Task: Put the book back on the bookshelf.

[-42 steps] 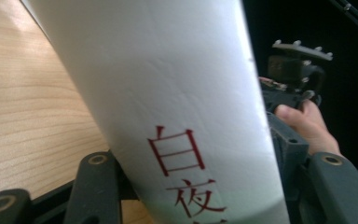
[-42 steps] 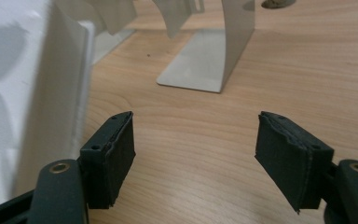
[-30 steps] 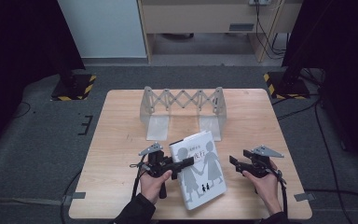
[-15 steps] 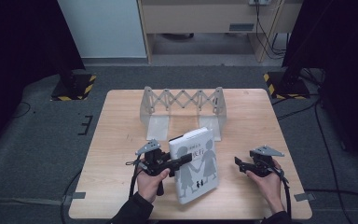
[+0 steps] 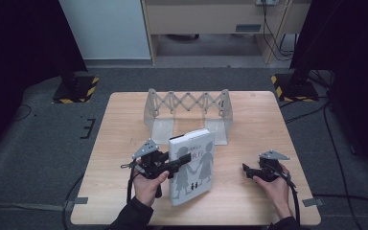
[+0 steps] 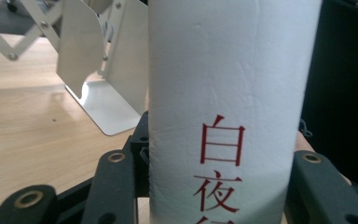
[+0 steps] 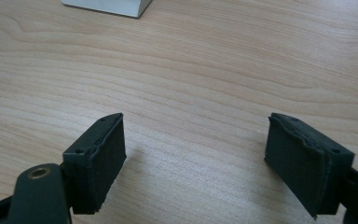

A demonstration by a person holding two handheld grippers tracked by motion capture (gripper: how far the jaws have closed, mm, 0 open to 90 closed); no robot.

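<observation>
Left gripper jaws clamp the white book by its spine; right gripper jaws, just opening, stand wide and empty over the surface.

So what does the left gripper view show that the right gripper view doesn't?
Left gripper view alone: the book's white spine with red characters, clamped between the left tongs, and the folding metal bookend rack behind it. Right gripper view alone: the right tongs standing open with nothing between them, jaws having just been opening, above bare wood. Shared: the light wooden table and the book, seen in the right gripper view as a white corner.
</observation>
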